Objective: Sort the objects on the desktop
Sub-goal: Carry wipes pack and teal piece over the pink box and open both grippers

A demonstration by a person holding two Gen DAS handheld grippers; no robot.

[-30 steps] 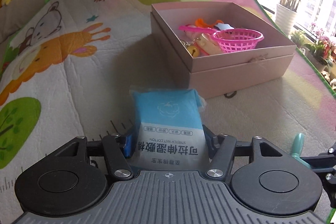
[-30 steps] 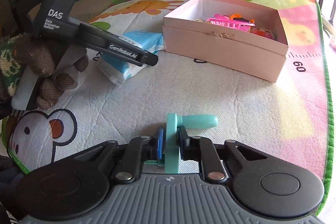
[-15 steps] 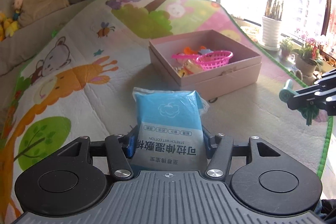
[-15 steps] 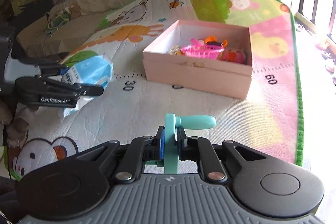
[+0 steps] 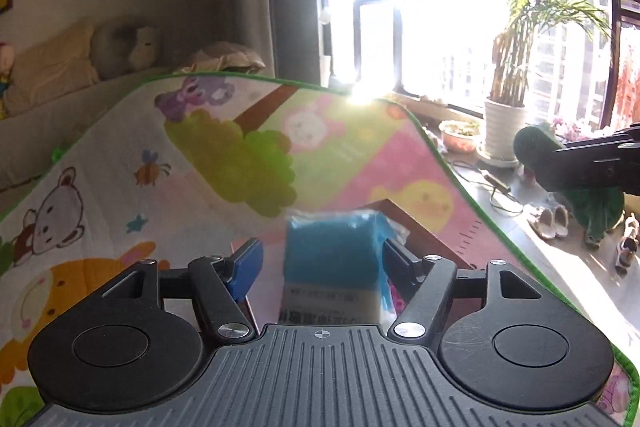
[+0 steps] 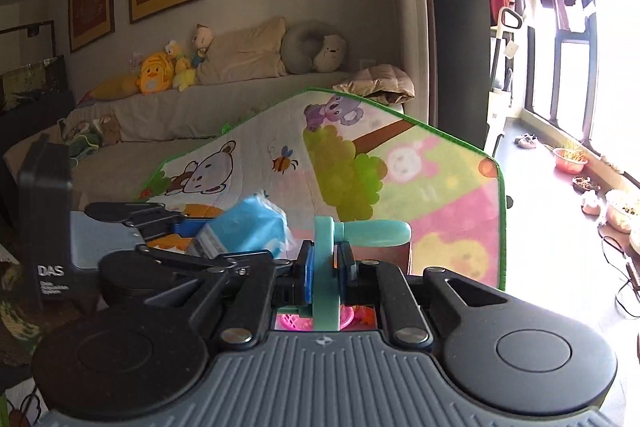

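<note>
The play mat filling the middle of the left wrist view is patterned with cartoon animals: a purple koala, a white bear, an orange bee and a pink rabbit on yellow-green tree shapes over pink and cream fields, edged in green. Low in the centre, the wipes packet is bright blue with a white label band carrying dark print. In the right wrist view, the toy handle at centre is mint green, and a magenta basket shows just beneath it.

Left gripper: ribbed grey body, black round-lobed linkages, silver screws, blue finger pads. Right gripper: identical build. White "DAS" lettering on the left unit's black housing.
</note>
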